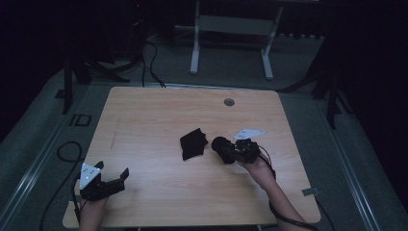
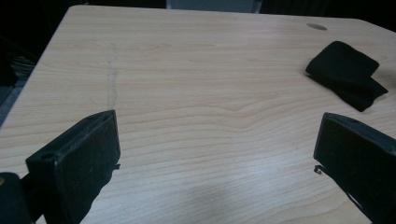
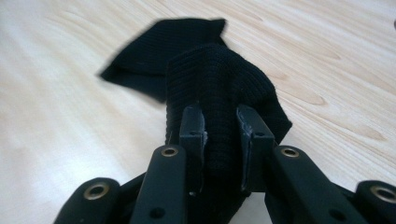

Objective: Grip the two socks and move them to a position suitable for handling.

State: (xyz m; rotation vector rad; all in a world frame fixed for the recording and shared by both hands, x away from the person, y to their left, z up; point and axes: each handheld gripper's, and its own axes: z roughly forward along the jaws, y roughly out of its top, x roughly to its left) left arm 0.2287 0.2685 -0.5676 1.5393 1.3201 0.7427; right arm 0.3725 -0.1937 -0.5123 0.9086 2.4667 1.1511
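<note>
A folded black knit sock [image 1: 193, 143] [image 2: 345, 70] [image 3: 154, 46] lies flat near the middle of the wooden table [image 1: 144, 110]. My right gripper [image 1: 230, 151] [image 3: 222, 123] is just to the right of it, shut on a second black knit sock [image 1: 220, 143] [image 3: 219, 79]. That second sock bunches up between the jaws and sticks out past the fingertips toward the flat one. My left gripper [image 1: 113, 170] [image 2: 217, 140] rests at the table's near left corner. It is open, its jaws wide apart over bare wood with nothing between them.
A round cable hole [image 1: 229, 102] [image 2: 317, 26] sits near the table's far edge. Beyond the table stands a white desk frame [image 1: 195, 48]. Cables [image 1: 67, 149] run on the floor to the left. Bare wood lies between the two grippers.
</note>
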